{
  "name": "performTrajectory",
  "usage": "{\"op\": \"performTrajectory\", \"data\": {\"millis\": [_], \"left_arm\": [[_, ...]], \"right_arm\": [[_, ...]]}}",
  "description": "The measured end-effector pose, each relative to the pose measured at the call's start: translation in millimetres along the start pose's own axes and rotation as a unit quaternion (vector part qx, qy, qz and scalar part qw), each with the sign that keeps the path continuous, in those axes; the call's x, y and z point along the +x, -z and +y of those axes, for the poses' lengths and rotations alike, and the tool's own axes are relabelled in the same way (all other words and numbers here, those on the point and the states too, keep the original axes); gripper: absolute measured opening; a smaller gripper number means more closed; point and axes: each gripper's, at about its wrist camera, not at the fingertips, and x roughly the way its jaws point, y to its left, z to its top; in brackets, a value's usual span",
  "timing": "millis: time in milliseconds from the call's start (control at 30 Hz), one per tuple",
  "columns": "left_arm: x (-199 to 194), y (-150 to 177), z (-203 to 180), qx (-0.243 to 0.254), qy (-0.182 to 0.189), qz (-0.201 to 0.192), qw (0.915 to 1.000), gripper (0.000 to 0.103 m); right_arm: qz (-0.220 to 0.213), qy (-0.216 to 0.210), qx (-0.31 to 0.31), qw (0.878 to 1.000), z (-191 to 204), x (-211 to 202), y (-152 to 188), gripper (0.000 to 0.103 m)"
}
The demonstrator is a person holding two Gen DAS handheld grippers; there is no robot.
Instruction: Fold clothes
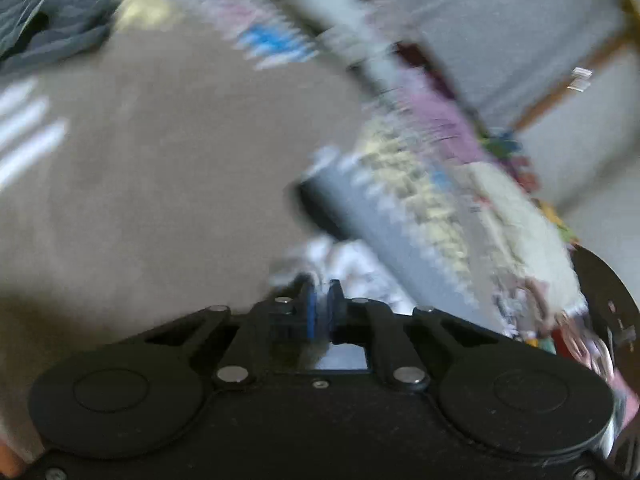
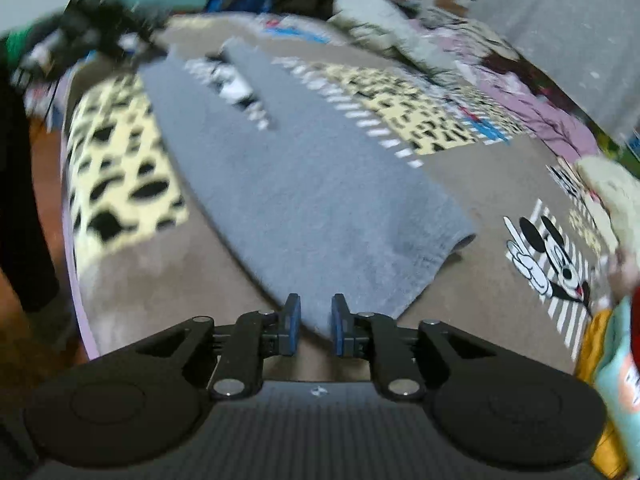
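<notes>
A grey fleece garment with a black-and-white print lies stretched along a patterned bed cover. Its near hem reaches down between the pads of my right gripper, which is open and not pinching it. The left wrist view is badly motion-blurred. My left gripper has its blue pads almost together, with whitish cloth bunched at the tips. A rolled grey part of the garment lies just beyond. The dark blur at the garment's far end is probably the left gripper.
The cover carries a cartoon mouse print at the right. Piled clothes and pink fabric crowd the far side, with more items at the right edge. A dark standing shape and floor lie left of the bed.
</notes>
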Motion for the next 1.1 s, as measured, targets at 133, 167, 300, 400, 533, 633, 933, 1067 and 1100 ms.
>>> {"op": "performTrajectory", "data": {"millis": [133,167,300,400,533,633,933,1067,1100], "left_arm": [[-17.4,3.0,3.1,0.045,-0.045,0.024,0.9977,0.004],[-16.5,4.5,9.7,0.042,-0.069,0.042,0.9958,0.004],[-19.7,3.7,31.3,0.003,-0.068,0.043,0.9967,0.023],[-15.6,4.4,37.2,-0.02,-0.055,0.045,0.9973,0.045],[-0.3,6.6,27.1,0.0,-0.056,0.047,0.9973,0.042],[10.0,12.3,16.6,0.031,-0.068,0.057,0.9956,0.019],[6.3,15.1,5.8,0.106,-0.095,0.02,0.9896,0.008],[6.4,9.6,3.0,0.113,-0.116,0.018,0.9867,0.025],[1.9,5.9,2.3,0.11,-0.116,0.002,0.9871,0.027]], "right_arm": [[-0.006,-0.001,0.031,0.999,3.3,16.0,-4.6,0.028],[0.006,-0.003,0.036,0.999,4.3,22.8,-4.2,0.028],[0.039,-0.01,0.053,0.998,5.5,42.2,-2.6,0.029],[0.04,-0.014,0.067,0.997,1.6,42.9,-1.1,0.029],[0.01,-0.011,0.087,0.996,-0.9,36.0,-3.9,0.03],[-0.025,-0.01,0.12,0.992,-3.2,35.9,-9.3,0.03],[-0.084,0.041,0.222,0.971,-35.7,42.7,-12.7,0.031],[-0.095,0.076,0.262,0.957,-55.7,47.1,-6.9,0.031],[-0.098,0.084,0.272,0.953,-60.7,48.2,-5.5,0.031]]}}
